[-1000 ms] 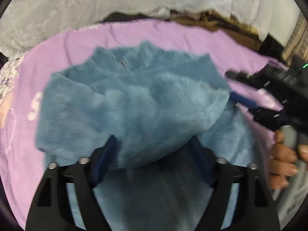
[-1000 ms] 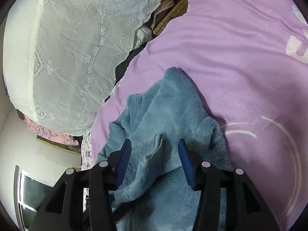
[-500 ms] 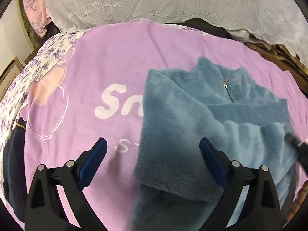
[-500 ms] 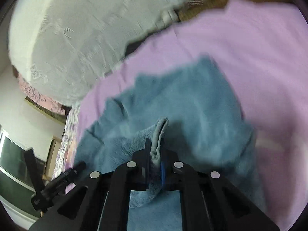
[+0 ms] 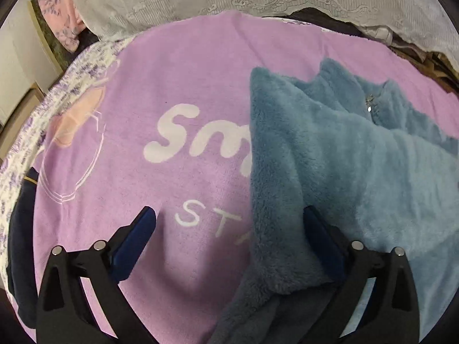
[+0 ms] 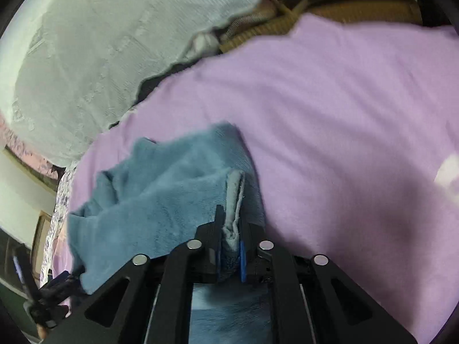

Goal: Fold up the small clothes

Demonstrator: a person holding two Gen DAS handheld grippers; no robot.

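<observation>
Pinching the blue fleece jacket's (image 6: 160, 197) edge, right hand-held gripper (image 6: 231, 226); left hand-held gripper (image 5: 229, 218) gapes empty beside it.

Both wrist cams close, angled down; share fleece (image 5: 330, 157) (image 6: 160, 189) on blanket (image 5: 178, 86) (image 6: 330, 109).

the blue fleece top (image 5: 330, 154) covers the blanket lettering's (image 5: 195, 140) right end; the right wrist view is motion-blurred
</observation>
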